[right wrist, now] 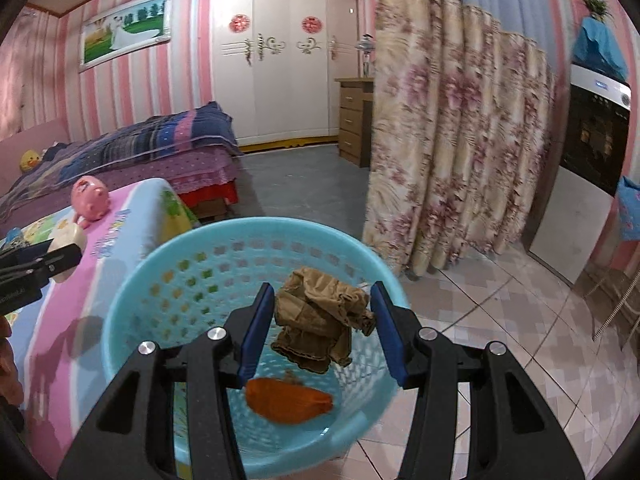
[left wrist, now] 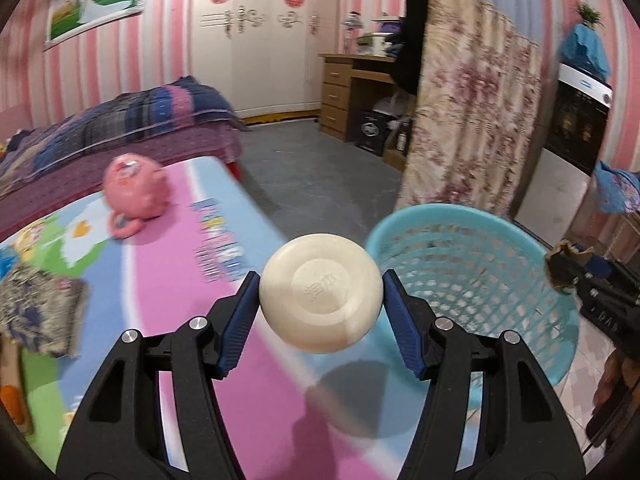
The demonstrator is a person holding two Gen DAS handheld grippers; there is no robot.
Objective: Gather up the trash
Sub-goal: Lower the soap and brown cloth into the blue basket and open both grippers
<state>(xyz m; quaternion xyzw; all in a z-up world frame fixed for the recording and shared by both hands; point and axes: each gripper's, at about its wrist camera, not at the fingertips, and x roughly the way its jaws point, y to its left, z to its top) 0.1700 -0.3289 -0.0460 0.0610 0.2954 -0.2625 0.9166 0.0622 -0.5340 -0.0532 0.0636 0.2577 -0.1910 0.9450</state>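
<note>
My left tongs [left wrist: 322,298] grip a round cream soap bar [left wrist: 321,296] by its edges, the blue pads pressed against both sides, holding it in the air above the near right edge of the colourful table mat [left wrist: 168,280], just left of the turquoise basket [left wrist: 472,264]. My right tongs [right wrist: 323,328] pinch a crumpled brown paper wad [right wrist: 320,320] between their pads, and it hangs over the open mouth of the basket [right wrist: 168,280]. An orange scrap [right wrist: 288,400] lies on the basket's floor. Farther left on the mat sits a pink piggy bank [left wrist: 134,188], and a patterned cloth [left wrist: 36,312] lies at the mat's near left. A floral curtain [right wrist: 452,152] hangs beyond the basket on the right.
</note>
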